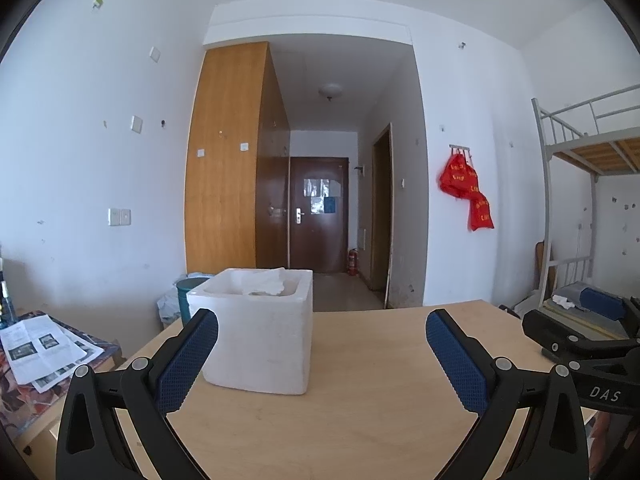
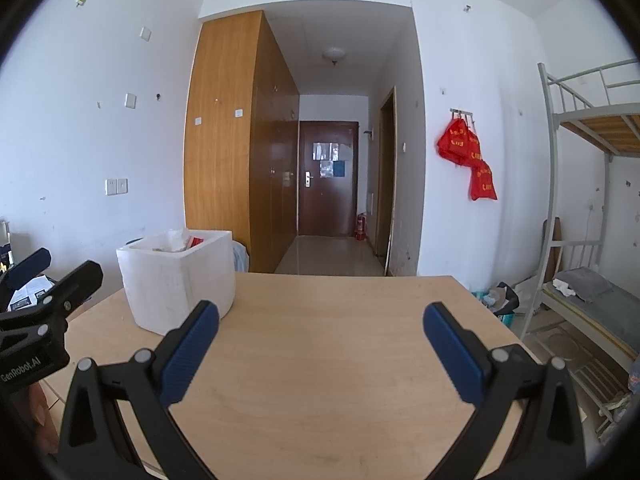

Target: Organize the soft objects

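"DAS" on right claw (image 1: 580, 344) body; "GenRobot.AI" on left claw (image 2: 44, 280) body.

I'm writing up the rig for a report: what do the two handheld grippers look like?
Both the left gripper and right gripper have matte black plastic bodies with silver rivets and jaws faced with blue textured pads. White lettering marks their sides: "GenRobot.AI" on the left, "DAS" on the right. No cables visible.

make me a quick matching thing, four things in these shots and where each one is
Things:
1. white foam box
2. red bags
3. fire extinguisher
4. printed papers

Places:
A. hanging on wall hooks
B. on the wooden table
C. on the patterned surface left of the table
D. on the floor beside the dark door

Pairs: 1-B, 2-A, 3-D, 4-C
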`<state>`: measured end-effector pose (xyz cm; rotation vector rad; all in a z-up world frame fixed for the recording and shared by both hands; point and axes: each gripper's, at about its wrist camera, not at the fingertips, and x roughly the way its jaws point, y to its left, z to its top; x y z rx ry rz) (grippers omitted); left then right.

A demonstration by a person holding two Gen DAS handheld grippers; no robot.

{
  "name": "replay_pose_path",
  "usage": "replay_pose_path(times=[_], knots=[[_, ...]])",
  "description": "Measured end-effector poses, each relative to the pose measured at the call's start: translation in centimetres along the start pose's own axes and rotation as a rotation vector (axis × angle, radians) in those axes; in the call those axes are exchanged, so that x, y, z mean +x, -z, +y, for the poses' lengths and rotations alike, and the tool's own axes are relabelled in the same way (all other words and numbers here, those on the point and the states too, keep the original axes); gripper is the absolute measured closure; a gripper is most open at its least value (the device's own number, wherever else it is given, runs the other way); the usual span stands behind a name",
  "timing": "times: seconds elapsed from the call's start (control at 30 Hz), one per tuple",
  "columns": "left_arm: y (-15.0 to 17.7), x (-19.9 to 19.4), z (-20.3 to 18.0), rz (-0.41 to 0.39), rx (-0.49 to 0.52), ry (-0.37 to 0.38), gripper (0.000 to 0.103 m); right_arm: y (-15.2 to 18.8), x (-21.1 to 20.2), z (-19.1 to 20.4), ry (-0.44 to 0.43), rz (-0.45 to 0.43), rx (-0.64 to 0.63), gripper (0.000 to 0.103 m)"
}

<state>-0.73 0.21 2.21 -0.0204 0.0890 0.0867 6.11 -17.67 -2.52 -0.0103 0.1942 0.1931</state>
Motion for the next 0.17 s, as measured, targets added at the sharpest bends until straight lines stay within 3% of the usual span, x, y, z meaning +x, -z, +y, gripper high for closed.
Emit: replay_pose_path(times=[0.17], knots=[[0.16,-0.16,-0.16,-0.010,0.018,-0.006,0.000,0.00,0.10,0.02,-0.001,0.005,0.004,0.000]])
